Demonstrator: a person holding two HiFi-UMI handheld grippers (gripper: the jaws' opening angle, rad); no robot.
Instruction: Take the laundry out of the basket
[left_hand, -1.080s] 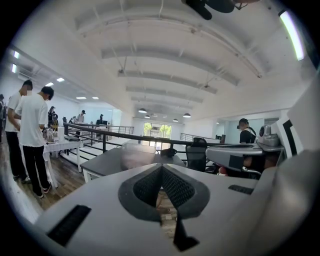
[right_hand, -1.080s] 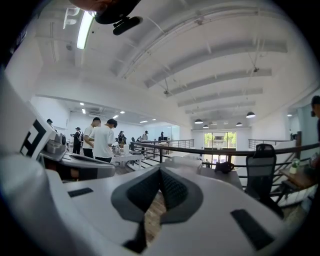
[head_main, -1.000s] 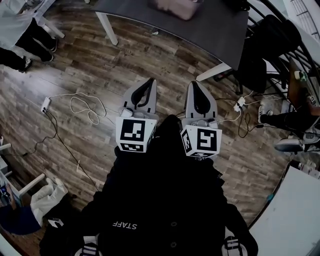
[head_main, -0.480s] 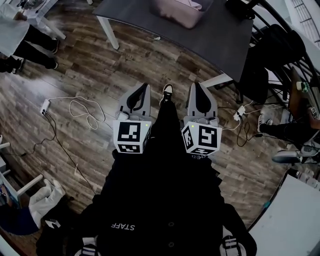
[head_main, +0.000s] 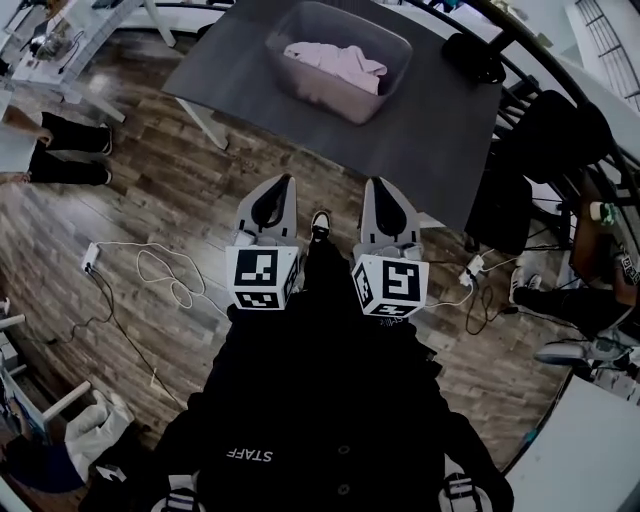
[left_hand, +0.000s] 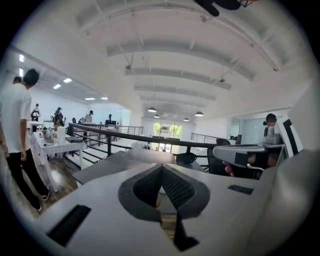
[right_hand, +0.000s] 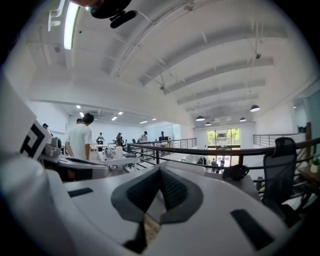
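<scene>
The fingers of the left gripper (head_main: 281, 186) and the right gripper (head_main: 377, 188) were pressed together on nothing. They were held side by side, likely for the approach. Well ahead of the tips, pink laundry (head_main: 335, 62) lay in the basket (head_main: 396, 48) on a dark grey table (head_main: 440, 130), above a plank floor (head_main: 150, 170) in an open office.

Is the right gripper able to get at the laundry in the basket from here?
Probably not yet: the right gripper is at the table's near edge, while the basket holding the laundry sits well across it. Nothing blocks the way.
</scene>
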